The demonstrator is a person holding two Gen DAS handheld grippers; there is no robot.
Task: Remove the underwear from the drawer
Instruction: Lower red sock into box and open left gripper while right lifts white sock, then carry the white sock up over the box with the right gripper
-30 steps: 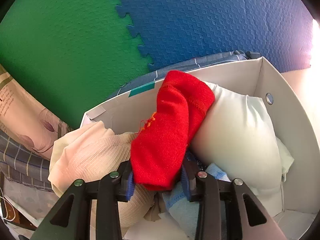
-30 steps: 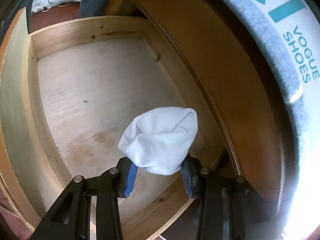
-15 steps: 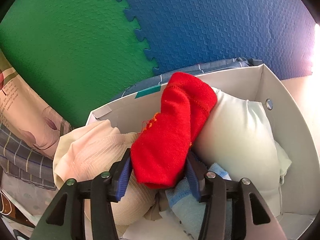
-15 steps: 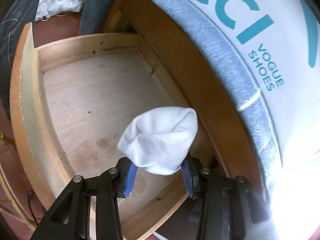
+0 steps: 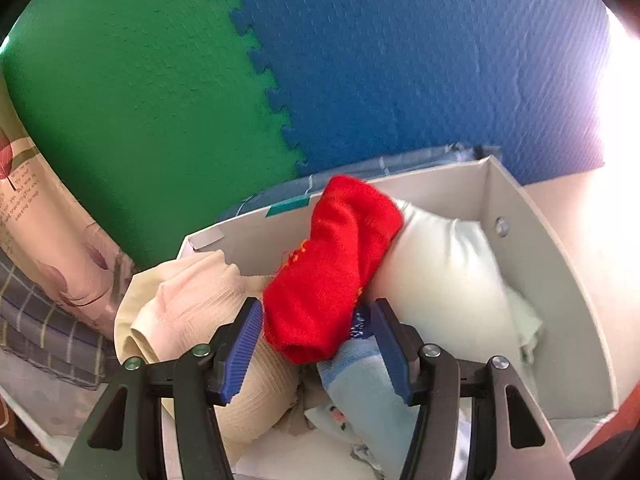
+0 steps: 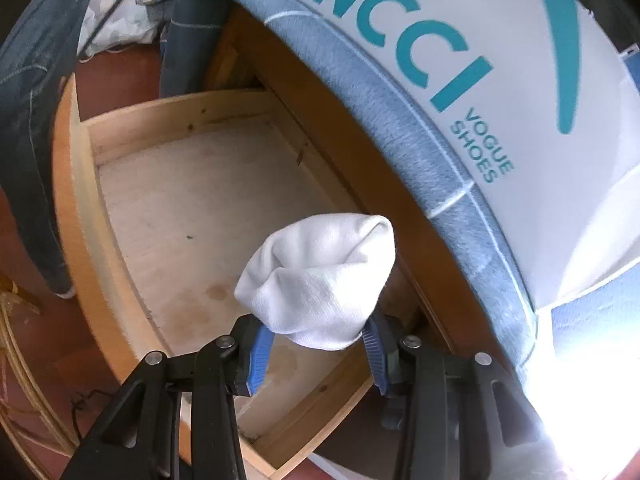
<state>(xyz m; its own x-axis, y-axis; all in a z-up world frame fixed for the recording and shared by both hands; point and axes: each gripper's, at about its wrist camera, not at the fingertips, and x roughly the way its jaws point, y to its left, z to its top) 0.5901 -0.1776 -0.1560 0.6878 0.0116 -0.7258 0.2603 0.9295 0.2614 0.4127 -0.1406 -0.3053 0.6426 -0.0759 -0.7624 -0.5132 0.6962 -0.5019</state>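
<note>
Since a second ago the left tool (image 5: 316, 346) has let its jaws spread, freeing the red piece (image 5: 332, 272) onto the pile in the white box (image 5: 560, 280). The right tool (image 6: 316, 354) still grips the white underwear (image 6: 320, 280), lifted above the bare wooden drawer (image 6: 192, 208) at frame centre. Only this last bundle seems left to drop off.

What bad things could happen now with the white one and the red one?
The white bundle is pinched only at its lower end by the right gripper, so it might slip out and drop back into the drawer. The red piece lies on top of the pile in the white box between the left gripper's open jaws, so it could roll off.
</note>
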